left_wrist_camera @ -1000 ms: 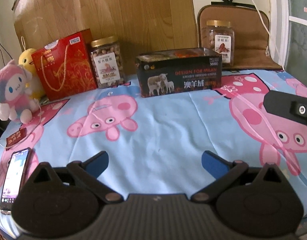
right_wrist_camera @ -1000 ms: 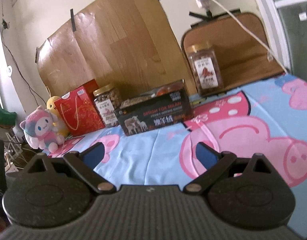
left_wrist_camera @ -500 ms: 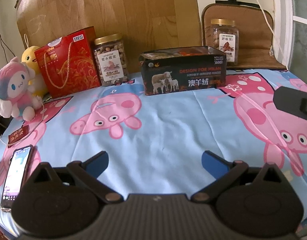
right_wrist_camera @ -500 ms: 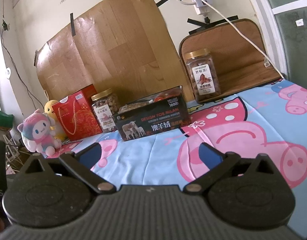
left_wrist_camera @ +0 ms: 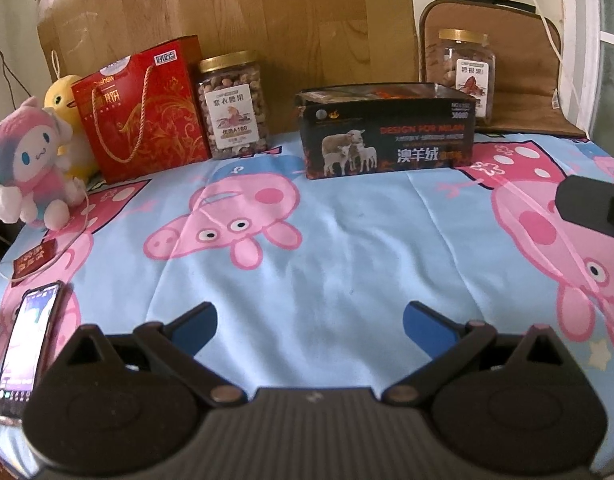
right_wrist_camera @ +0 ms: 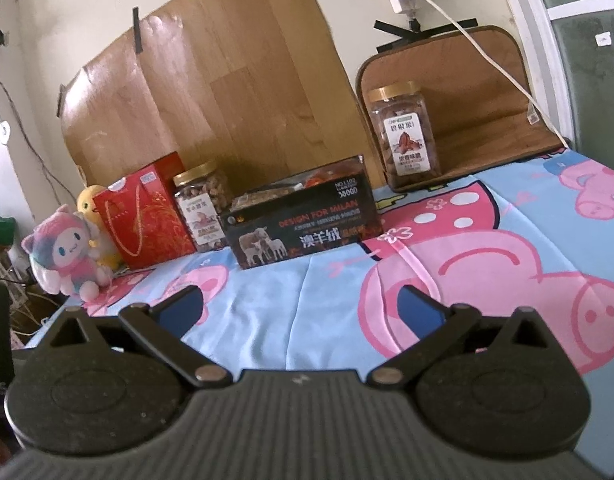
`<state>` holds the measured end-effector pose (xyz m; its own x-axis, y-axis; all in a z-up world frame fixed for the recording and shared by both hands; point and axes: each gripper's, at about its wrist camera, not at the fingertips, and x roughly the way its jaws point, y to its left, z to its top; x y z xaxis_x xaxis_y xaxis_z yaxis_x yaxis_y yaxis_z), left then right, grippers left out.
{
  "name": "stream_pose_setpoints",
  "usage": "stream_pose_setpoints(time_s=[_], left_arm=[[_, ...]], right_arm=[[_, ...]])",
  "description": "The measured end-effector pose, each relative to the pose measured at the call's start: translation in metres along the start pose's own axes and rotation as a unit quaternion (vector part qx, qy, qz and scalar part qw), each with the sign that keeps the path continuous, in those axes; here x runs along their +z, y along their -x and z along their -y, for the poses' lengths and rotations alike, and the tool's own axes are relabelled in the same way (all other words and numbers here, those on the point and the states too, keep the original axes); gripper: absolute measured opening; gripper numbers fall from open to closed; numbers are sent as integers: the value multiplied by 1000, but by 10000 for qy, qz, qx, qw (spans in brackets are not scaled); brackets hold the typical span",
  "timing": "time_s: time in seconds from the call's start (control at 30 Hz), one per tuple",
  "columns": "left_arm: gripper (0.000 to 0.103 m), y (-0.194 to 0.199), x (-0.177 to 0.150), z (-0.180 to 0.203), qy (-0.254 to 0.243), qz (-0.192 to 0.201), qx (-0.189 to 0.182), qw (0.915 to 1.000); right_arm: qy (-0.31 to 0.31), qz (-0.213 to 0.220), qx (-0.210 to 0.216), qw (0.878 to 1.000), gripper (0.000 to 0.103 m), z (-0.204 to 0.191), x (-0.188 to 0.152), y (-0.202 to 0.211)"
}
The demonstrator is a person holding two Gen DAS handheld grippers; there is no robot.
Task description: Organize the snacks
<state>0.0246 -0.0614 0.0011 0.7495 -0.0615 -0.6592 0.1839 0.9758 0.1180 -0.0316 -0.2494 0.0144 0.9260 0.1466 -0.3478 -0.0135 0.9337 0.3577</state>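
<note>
While you've got both tools hovering over the bed, neither one has anything in it. Your left gripper [left_wrist_camera: 310,322] has its blue-tipped fingers [left_wrist_camera: 195,326] spread wide over bare cartoon-pig bedsheet [left_wrist_camera: 347,240], and your right gripper [right_wrist_camera: 301,306] is spread just as wide, also over plain sheet.

Straight ahead of your left gripper, well apart from it, sits the black box [left_wrist_camera: 387,134] with the sheep picture, top open with packets showing inside. Ahead and off to the left of that gripper is the nut jar [left_wrist_camera: 233,114] with a gold lid, standing upright just beside the red gift bag [left_wrist_camera: 141,110]. Further left of the bag you've got the pink plush toy [left_wrist_camera: 31,160] with a yellow duck plush [left_wrist_camera: 63,100] behind it. Close on the left gripper's left side a phone [left_wrist_camera: 25,354] lies flat with its screen lit, and a small red packet [left_wrist_camera: 33,260] lies a bit ahead of it.

Ahead and to the right of the left gripper, behind the black box, the second jar [left_wrist_camera: 465,68] stands upright on a brown cushion [left_wrist_camera: 519,80] propped against the wall. From the right gripper that same jar is ahead and slightly right, with the black box ahead and a touch left. A wood-grain board [left_wrist_camera: 267,20] leans behind the whole row. Your right tool's black edge pokes in at the far right of the left camera.
</note>
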Motion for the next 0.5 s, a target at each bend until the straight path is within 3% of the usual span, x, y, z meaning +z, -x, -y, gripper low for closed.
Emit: stream_pose_setpoints(time_s=[0.43, 0.5], left_arm=[[103, -62, 16, -23, -26, -217, -763, 9968], [103, -68, 17, -21, -139, -68, -797, 9967]], right_arm=[[-84, -282, -906, 9955, 103, -27, -4, -54], [-132, -254, -1081, 9937, 103, -31, -5, -60]])
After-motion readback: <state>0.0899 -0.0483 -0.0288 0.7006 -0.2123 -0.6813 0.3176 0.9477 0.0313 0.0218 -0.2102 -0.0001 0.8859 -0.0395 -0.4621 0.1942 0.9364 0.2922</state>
